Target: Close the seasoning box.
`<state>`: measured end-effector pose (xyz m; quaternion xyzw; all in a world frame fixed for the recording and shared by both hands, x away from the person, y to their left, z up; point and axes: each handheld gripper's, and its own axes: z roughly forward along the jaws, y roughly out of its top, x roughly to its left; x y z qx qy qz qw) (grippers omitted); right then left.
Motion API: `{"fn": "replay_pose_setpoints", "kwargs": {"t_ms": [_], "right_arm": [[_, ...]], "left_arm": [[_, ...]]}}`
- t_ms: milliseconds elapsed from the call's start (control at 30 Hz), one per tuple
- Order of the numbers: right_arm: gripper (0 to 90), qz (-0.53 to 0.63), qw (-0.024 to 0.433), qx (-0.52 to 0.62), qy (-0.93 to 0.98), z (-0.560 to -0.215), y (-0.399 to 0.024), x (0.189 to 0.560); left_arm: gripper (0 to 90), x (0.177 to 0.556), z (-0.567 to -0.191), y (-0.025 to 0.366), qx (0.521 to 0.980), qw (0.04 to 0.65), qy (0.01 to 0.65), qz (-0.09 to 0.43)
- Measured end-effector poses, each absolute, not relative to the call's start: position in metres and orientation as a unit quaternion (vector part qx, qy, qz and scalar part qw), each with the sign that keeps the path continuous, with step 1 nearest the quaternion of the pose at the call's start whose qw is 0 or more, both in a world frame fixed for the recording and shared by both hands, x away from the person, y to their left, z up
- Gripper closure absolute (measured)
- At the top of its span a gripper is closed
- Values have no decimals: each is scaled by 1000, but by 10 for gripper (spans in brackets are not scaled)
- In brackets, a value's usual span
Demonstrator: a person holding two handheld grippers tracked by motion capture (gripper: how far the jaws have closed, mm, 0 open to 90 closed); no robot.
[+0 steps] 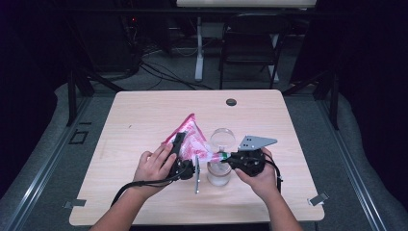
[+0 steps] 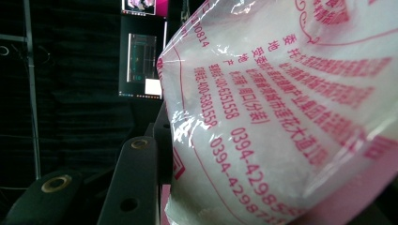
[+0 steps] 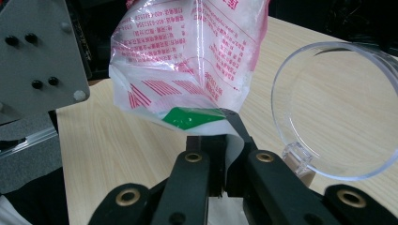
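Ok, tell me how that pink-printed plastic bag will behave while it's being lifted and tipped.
Probably floppy: the bag creases and sags between the left gripper and the right gripper. The white powder inside likely shifts its weight as it tilts. The glossy film looks slippery, so the pinched corner might creep loose.

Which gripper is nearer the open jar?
Right. The right gripper pinches the bag corner directly over the jar; the left gripper holds the bag farther left.
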<state>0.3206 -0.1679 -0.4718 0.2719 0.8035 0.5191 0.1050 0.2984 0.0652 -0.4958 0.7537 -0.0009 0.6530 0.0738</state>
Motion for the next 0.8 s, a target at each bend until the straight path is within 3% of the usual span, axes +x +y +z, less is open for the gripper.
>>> {"fn": "replay_pose_setpoints", "kwargs": {"t_ms": [800], "right_arm": [[893, 516, 104, 274, 805, -474, -168, 321]], "left_arm": [[612, 298, -495, 65, 754, 76, -2, 652]]}}
